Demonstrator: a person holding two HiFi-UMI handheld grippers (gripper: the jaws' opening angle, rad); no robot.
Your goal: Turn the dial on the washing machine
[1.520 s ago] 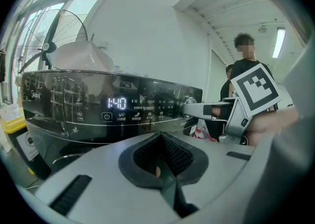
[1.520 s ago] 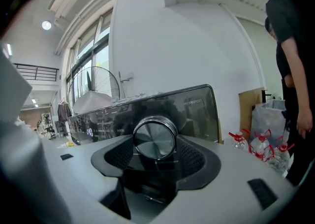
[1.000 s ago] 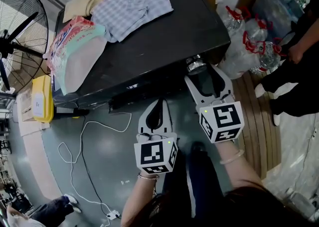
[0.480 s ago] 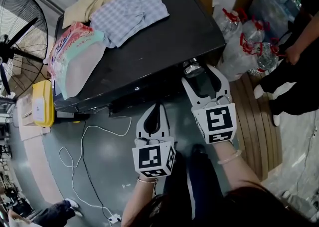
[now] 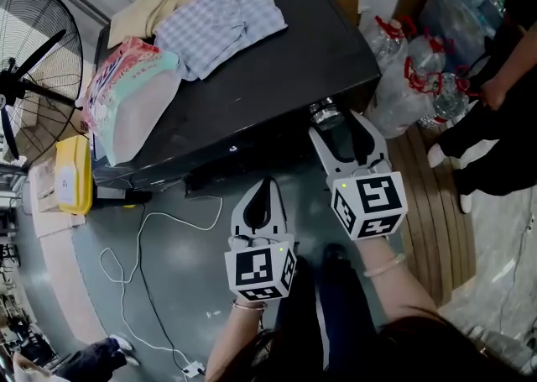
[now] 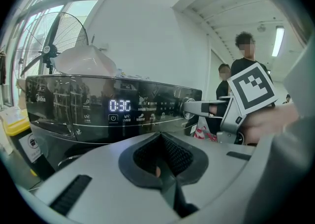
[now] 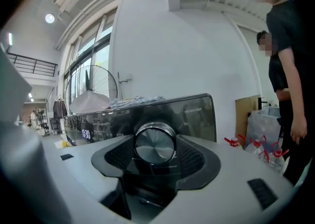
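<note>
Gripping the dial [image 7: 155, 142], right gripper [image 5: 334, 122], left gripper [image 5: 267, 181] closed, empty, washing machine [image 5: 281, 57] front hidden overhead

- The right gripper [image 5: 337, 124] reaches forward on an outstretched arm, its 2 jaws clamped on either side of the dial [image 5: 325, 108].
- The left gripper [image 5: 267, 185] hangs lower, nearer the body, its jaws pressed together, holding nothing.
</note>
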